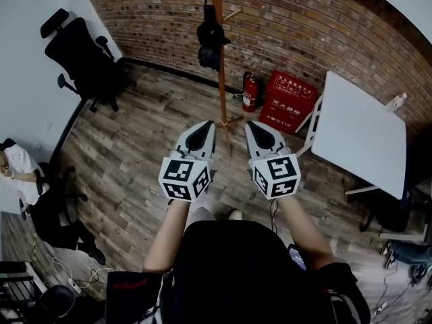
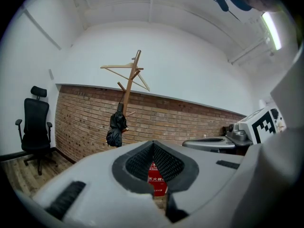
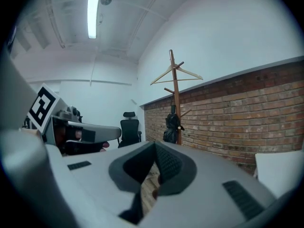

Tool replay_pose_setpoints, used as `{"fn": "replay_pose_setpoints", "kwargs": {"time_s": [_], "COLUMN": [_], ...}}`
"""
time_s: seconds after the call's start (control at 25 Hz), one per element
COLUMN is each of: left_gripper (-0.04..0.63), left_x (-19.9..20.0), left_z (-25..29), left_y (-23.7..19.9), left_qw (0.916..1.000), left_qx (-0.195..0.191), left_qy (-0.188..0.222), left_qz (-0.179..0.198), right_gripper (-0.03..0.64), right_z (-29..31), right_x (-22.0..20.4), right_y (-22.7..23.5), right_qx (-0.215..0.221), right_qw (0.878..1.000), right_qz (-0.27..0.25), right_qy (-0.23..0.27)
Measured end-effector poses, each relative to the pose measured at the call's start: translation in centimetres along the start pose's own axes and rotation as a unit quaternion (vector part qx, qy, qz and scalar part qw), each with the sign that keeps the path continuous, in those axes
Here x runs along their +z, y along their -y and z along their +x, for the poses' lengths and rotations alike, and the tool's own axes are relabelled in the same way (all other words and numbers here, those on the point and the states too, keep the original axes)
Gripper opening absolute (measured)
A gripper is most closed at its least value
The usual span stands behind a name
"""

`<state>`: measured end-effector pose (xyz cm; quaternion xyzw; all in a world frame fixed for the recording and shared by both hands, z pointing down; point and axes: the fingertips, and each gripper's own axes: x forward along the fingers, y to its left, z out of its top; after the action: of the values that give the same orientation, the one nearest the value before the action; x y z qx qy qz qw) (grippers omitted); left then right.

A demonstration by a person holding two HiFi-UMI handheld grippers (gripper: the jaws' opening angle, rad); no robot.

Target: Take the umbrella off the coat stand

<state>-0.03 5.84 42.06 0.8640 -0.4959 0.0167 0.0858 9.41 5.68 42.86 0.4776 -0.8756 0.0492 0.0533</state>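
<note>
A wooden coat stand [image 1: 219, 52] rises in front of the brick wall. A folded black umbrella [image 1: 210, 40] hangs on it, high on its pole. Both grippers are held side by side well short of the stand, pointing at it. My left gripper [image 1: 205, 125] is shut and empty; so is my right gripper [image 1: 252, 125]. In the left gripper view the umbrella [image 2: 115, 129] hangs left of the closed tips [image 2: 153, 143], beneath the stand's arms [image 2: 129, 75]. In the right gripper view the umbrella [image 3: 171, 126] and the stand [image 3: 175, 89] appear above the closed tips [image 3: 155, 144].
A black office chair [image 1: 84, 56] stands at the back left. A fire extinguisher [image 1: 250, 92] and a red box [image 1: 290, 100] sit by the wall right of the stand's foot. A white table [image 1: 364, 135] is at the right. A person [image 1: 19, 171] sits at the far left.
</note>
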Motion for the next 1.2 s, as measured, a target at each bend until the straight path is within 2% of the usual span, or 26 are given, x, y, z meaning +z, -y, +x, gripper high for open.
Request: {"fn": "replay_pose_setpoints", "kwargs": {"time_s": [0.24, 0.48, 1.0, 1.2], "left_gripper": [0.017, 0.017, 0.017, 0.017], "left_x": [-0.5, -0.2, 1.7, 2.2], "left_z": [0.2, 1.8, 8.2, 11.0], "left_y": [-0.1, -1.1, -4.7, -6.3], "left_qw": [0.9999, 1.0000, 0.9994, 0.9988], "left_qx": [0.000, -0.006, -0.035, -0.043], "left_qy": [-0.011, -0.005, -0.001, -0.008], "left_qz": [-0.006, -0.006, -0.004, 0.024], "right_gripper": [0.029, 0.029, 0.029, 0.029], "right_z": [0.2, 1.6, 8.4, 11.8], "right_x": [0.3, 0.1, 1.7, 2.2], "right_y": [0.4, 1.4, 4.3, 5.5], "right_qx": [0.003, -0.004, -0.008, -0.008], "right_qw": [1.000, 1.000, 1.000, 1.000], "right_qz": [0.005, 0.002, -0.003, -0.002], "right_qy": [0.006, 0.004, 0.008, 0.008]}}
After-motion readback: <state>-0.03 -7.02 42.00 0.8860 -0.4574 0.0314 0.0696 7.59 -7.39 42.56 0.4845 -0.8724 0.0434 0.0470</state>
